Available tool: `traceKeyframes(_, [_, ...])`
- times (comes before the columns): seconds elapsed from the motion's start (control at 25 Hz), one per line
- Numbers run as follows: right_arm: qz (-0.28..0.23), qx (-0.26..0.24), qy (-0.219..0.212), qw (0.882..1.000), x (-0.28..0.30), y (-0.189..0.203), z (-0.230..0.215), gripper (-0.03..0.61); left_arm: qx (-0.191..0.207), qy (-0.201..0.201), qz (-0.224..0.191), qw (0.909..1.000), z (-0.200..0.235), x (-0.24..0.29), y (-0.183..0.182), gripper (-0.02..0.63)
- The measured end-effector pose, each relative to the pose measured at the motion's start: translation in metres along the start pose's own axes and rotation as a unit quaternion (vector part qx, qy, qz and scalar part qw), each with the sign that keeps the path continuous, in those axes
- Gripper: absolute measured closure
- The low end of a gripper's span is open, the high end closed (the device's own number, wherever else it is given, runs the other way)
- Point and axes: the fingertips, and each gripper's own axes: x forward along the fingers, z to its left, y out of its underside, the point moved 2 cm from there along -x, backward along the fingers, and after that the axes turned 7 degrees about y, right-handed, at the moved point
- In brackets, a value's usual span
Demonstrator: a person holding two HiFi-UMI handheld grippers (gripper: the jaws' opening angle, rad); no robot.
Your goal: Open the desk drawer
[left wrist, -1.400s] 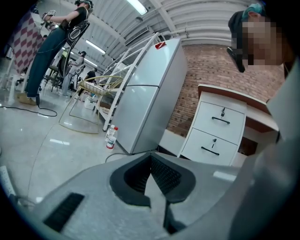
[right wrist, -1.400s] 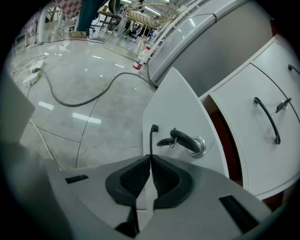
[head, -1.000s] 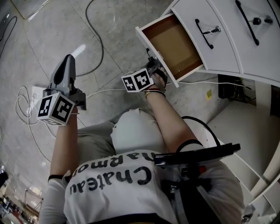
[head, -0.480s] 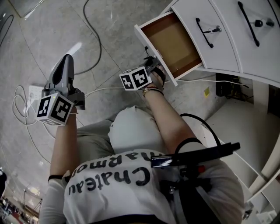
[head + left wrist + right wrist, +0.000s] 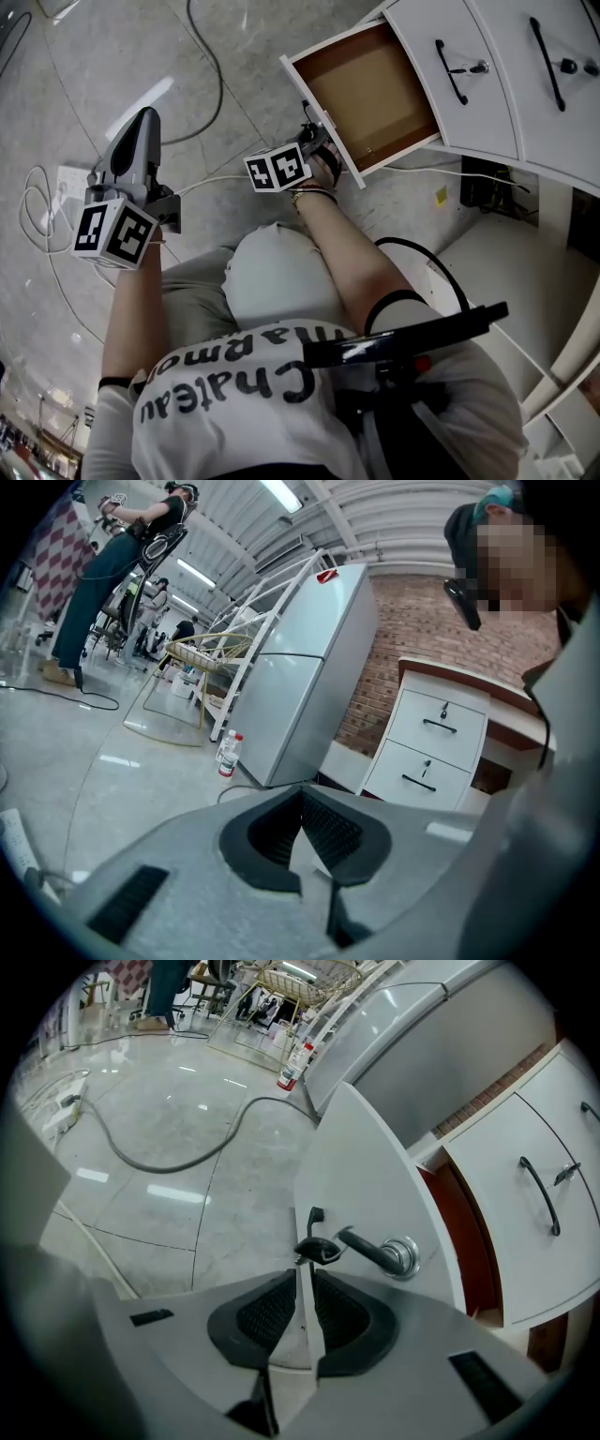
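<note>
The white desk's bottom drawer [image 5: 323, 117] stands pulled out, its brown inside [image 5: 375, 89] bare. My right gripper [image 5: 314, 142] sits at the drawer front, pointing steeply down. In the right gripper view its jaws [image 5: 302, 1283] are nearly together on the thin black handle [image 5: 312, 1218], just below a key [image 5: 319, 1249] in the chrome lock [image 5: 401, 1256]. My left gripper [image 5: 142, 127] hangs over the floor to the left, away from the desk. Its pads [image 5: 300, 799] meet at the tips with nothing between them.
Two shut drawers with black handles [image 5: 455, 70] lie above the open one. Cables [image 5: 202, 47] and a power strip [image 5: 66, 178] lie on the tiled floor. In the left gripper view stand a grey fridge [image 5: 300, 677], a bottle [image 5: 228, 755] and another white drawer cabinet [image 5: 431, 742].
The drawer has slid further out of the desk, and my right gripper has moved with its front, toward the left of the head view. The left gripper has stayed put.
</note>
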Motion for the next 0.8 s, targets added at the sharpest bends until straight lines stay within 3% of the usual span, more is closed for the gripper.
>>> traceKeyframes(0.44, [0.006,-0.023,0.021,0.999,0.002,0.005,0.014,0.534,0.008,-0.011,-0.025,0.9996,0.013,-0.014,-0.010,0.598])
traceKeyframes(0.56, [0.008,-0.009,0.016,1.000,0.003,0.005,0.014,0.534,0.008,-0.007,-0.024,0.9996,0.011,-0.009,-0.006,0.598])
traceKeyframes(0.72, [0.014,0.015,-0.018,1.000,0.003,0.004,0.020,0.437,0.013,0.002,-0.017,0.9998,0.000,0.002,-0.001,0.598])
traceKeyframes(0.8, [0.013,0.012,-0.021,1.000,0.004,0.003,0.021,0.431,0.020,0.007,-0.006,0.9998,-0.004,0.008,0.002,0.598])
